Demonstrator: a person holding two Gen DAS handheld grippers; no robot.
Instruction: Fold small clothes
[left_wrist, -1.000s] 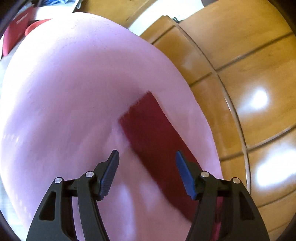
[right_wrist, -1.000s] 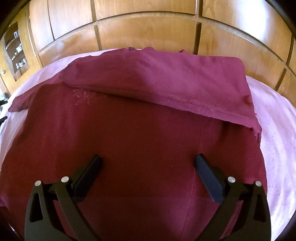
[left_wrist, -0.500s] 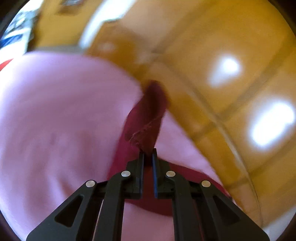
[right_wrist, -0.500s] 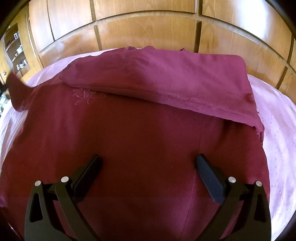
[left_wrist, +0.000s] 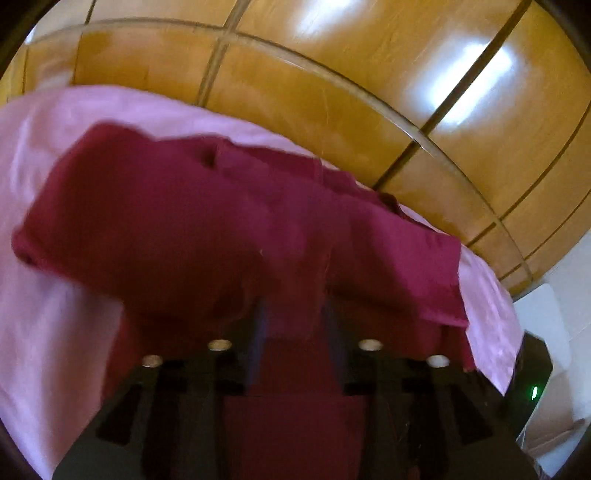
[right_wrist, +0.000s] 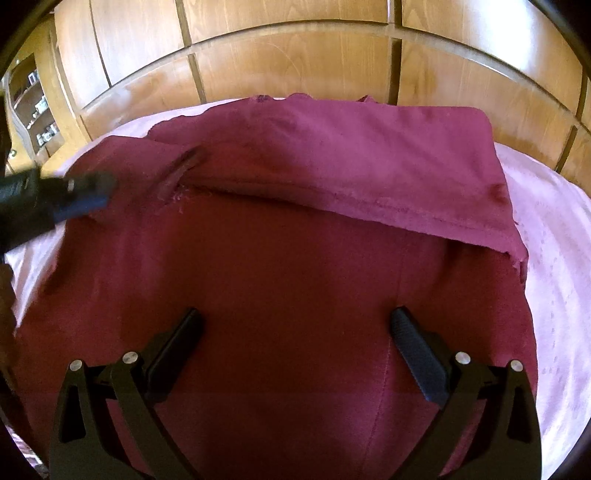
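- The left gripper (left_wrist: 295, 325) shows blurred in its own view, and again at the left edge of the right wrist view (right_wrist: 86, 194). Its fingers (left_wrist: 258, 332) are opening, with a gap between them; dark red cloth lies in that gap and just beyond the tips, and the pads do not appear to press on it, though the blur makes this hard to judge.
- The dark red garment (right_wrist: 295, 280) lies spread on a pink sheet (right_wrist: 554, 258). It runs from left of the left fingers, under both grippers, to right of the right fingers.
- In the left wrist view, a folded flap of the garment (left_wrist: 184, 229) sits just beyond the left fingertips, bunched towards the left. The pink sheet (left_wrist: 55, 332) shows to the left of the fingers and in a narrow strip on the right.
- The right gripper (right_wrist: 295, 339) hangs over the near part of the garment. Its fingers (right_wrist: 413, 343) are spread wide with nothing pinched; flat cloth fills the gap.
- Beyond the right fingers, the far part of the garment is folded over towards them, and the fold's raw hem (right_wrist: 369, 214) runs across from left to right.
- Wooden wall panels (right_wrist: 295, 55) rise behind the sheet, well beyond both pairs of fingers.
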